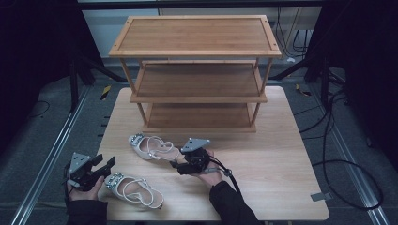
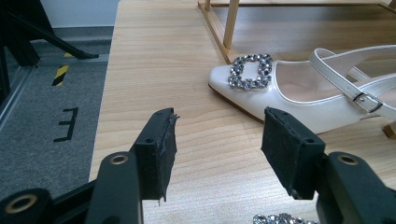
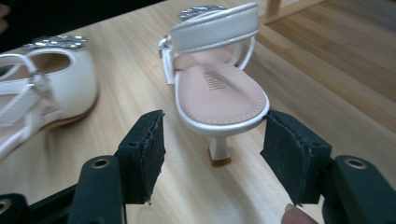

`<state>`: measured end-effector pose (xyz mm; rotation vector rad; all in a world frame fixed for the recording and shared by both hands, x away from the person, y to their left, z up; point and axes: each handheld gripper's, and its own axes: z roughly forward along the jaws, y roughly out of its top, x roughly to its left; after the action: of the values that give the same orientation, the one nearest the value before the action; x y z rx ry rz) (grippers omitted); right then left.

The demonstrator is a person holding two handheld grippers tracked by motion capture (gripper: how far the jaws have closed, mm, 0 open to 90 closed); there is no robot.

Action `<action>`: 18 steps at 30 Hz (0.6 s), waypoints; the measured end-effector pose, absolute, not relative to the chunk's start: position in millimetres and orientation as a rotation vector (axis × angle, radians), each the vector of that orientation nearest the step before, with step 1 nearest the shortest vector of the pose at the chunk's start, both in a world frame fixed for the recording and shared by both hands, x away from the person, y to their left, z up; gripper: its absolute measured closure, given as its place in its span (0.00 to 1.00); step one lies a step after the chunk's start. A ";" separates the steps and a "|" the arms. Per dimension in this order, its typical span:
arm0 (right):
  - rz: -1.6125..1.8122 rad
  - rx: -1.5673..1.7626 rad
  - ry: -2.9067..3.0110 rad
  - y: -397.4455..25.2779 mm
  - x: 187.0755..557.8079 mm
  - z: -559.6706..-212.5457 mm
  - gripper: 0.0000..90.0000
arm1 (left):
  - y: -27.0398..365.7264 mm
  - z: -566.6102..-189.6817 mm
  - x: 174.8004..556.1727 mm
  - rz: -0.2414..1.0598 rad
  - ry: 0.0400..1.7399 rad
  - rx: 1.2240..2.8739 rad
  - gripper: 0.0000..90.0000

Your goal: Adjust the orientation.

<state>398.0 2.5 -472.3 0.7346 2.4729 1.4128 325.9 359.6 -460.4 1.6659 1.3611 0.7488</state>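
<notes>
Two white slingback shoes with rhinestone buckles lie on the wooden table (image 1: pixel 263 154). The farther shoe (image 1: pixel 152 147) points its toe left; its heel end (image 3: pixel 219 93) stands just ahead of my open right gripper (image 3: pixel 215 119), level with the jaw tips and untouched. In the high view the right gripper (image 1: pixel 179 167) sits just right of that heel. The nearer shoe (image 1: pixel 133 187) lies at the front left. My left gripper (image 1: pixel 107 162) is open beside its toe, aimed at the farther shoe's buckle (image 2: pixel 250 71). Nothing is between the left gripper's (image 2: pixel 217 126) jaws.
A three-tier wooden shoe rack (image 1: pixel 197 51) stands at the back of the table, its shelves bare. The nearer shoe's toe (image 3: pixel 60 79) shows left of the right jaws. Cables (image 1: pixel 328 154) trail over the grey floor at the right. The table's left edge (image 2: pixel 105 93) runs close to the left gripper.
</notes>
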 end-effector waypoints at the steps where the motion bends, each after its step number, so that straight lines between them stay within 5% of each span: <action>1: 1.419 0.730 2.475 2.8 393.3 -473.1 0.43 | 359.5 -460.4 325.8 0.748 1.361 1.665 0.48; 18: 1.423 0.732 2.421 9.7 393.1 -470.0 0.34 | 359.7 -460.3 325.5 0.748 1.360 1.667 0.48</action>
<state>393.1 9.7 -470.0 0.7319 2.4208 1.4231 325.5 359.7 -460.3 1.6674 1.3596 0.7480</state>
